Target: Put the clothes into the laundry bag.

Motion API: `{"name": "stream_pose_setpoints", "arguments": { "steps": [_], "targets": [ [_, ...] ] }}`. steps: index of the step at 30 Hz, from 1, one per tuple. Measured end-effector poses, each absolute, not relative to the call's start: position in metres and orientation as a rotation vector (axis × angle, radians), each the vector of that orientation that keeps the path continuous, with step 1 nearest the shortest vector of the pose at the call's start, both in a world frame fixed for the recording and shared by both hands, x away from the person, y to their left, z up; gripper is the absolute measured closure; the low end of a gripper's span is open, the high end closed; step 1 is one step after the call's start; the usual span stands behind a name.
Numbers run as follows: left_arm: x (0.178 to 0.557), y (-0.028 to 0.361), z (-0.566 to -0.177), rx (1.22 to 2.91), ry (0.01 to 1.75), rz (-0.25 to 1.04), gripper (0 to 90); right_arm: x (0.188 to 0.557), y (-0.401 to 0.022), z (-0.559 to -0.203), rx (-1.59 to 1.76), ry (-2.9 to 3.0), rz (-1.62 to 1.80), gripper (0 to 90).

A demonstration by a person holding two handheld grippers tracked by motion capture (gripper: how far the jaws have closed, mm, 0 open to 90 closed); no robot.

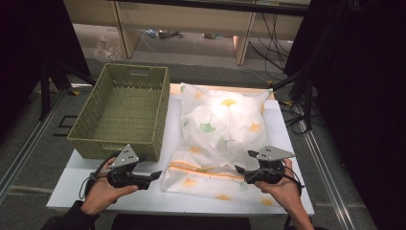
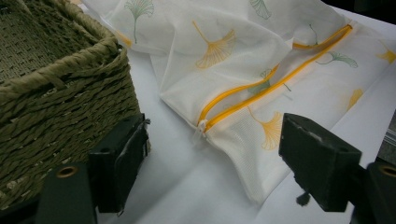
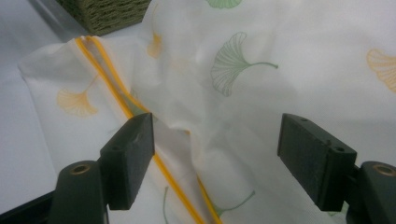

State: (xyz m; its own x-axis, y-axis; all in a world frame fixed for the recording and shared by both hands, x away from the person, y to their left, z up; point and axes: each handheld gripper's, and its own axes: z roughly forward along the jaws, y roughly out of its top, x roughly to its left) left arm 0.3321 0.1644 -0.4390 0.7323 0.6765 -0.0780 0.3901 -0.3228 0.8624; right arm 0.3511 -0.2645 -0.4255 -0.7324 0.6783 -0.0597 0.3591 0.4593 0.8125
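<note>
A white pillow [image 1: 225, 122] in a cover printed with ginkgo leaves lies on the white table [image 1: 143, 199]. The cover's near end lies flat, with a yellow zipper [image 1: 201, 170] running across it. In the left gripper view the zipper [image 2: 261, 91] is partly parted and its white pull [image 2: 201, 129] sits at the near end. My left gripper [image 1: 155, 176] is open just left of the cover's corner, jaws [image 2: 212, 163] apart with bare table between them. My right gripper [image 1: 242, 170] is open over the cover's right part, and loose cloth [image 3: 224, 107] lies between its wide jaws without touching the pads.
A woven olive basket [image 1: 95, 136] stands empty on the table's left, close to my left gripper; its corner [image 2: 70, 93] is right beside the left jaw. The table's front edge runs just behind both hands. Dark floor, cables and shelf legs lie beyond.
</note>
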Motion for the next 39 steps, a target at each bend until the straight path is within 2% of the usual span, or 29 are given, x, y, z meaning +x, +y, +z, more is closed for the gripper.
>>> {"name": "stream_pose_setpoints", "arguments": {
  "steps": [9,15,28,39],
  "targets": [
    [0.329,0.166,-0.441,1.952,0.81,0.381,16.0,0.336,-0.266,-0.434,0.938,2.312,1.172,23.6],
    [0.325,0.167,-0.441,1.957,0.796,0.397,15.8,0.325,-0.266,-0.434,0.921,2.291,1.194,18.5],
    [0.311,0.162,-0.442,1.969,0.784,0.383,17.1,0.298,-0.28,-0.439,0.959,2.23,1.236,18.1],
    [0.31,0.162,-0.442,1.983,0.759,0.403,16.3,0.296,-0.283,-0.441,0.946,2.226,1.222,18.8]
  ]
}}
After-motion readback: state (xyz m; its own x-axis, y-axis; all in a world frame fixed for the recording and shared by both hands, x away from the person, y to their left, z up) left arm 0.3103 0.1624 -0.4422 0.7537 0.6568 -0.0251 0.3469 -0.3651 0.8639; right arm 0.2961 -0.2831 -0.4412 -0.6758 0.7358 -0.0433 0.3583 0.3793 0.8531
